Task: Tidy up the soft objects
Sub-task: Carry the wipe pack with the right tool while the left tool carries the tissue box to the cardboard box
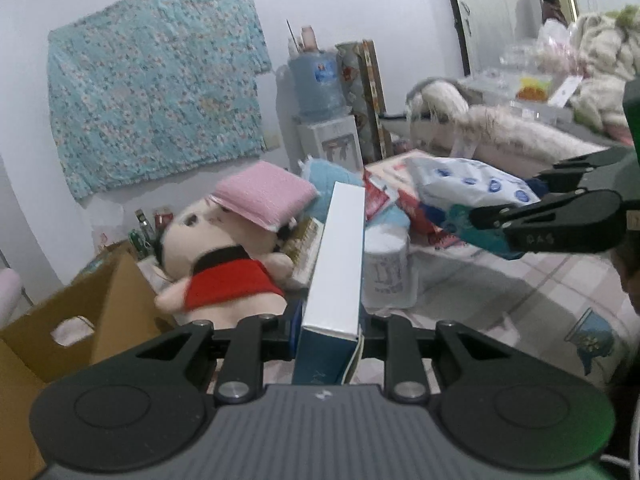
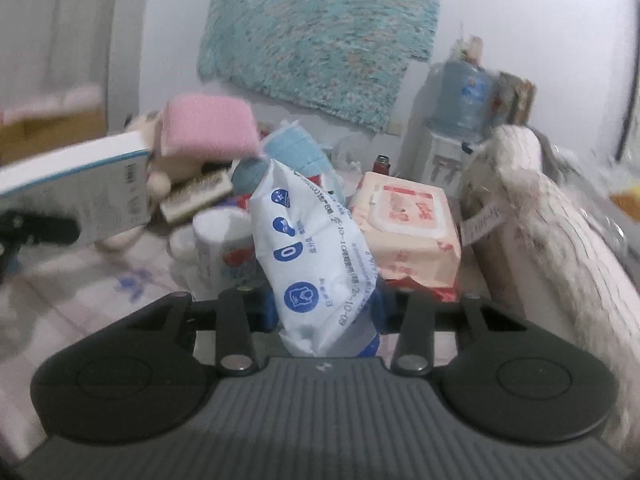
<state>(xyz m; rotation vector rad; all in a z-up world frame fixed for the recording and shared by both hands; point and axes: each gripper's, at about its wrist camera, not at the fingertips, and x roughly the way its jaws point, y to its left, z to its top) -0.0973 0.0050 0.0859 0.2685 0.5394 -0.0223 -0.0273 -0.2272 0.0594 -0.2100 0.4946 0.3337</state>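
Now: left gripper (image 1: pixel 329 330) fingers clamped on white box (image 1: pixel 340 256); right gripper (image 2: pixel 325 312) fingers pinch wipes pack (image 2: pixel 308 248) w/ soft film. Risk: pack slips, box knocks plush toy (image 1: pixel 224 264).

Sponge (image 1: pixel 262 194) on plush toy (image 1: pixel 224 264) — cardboard box (image 1: pixel 80 312) left.

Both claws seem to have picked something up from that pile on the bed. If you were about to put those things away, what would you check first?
1. Left gripper clamped on white box: ok.
2. Right gripper gripping white wipes pack: ok, it sits between the fingers.
3. Wipes pack held firmly: cannot tell, it sags sideways.
4. Cardboard box within view for dropping things: ok.
5. Cardboard box has room: cannot tell, inside hidden.
6. Plush toy undisturbed beside the white box: ok.
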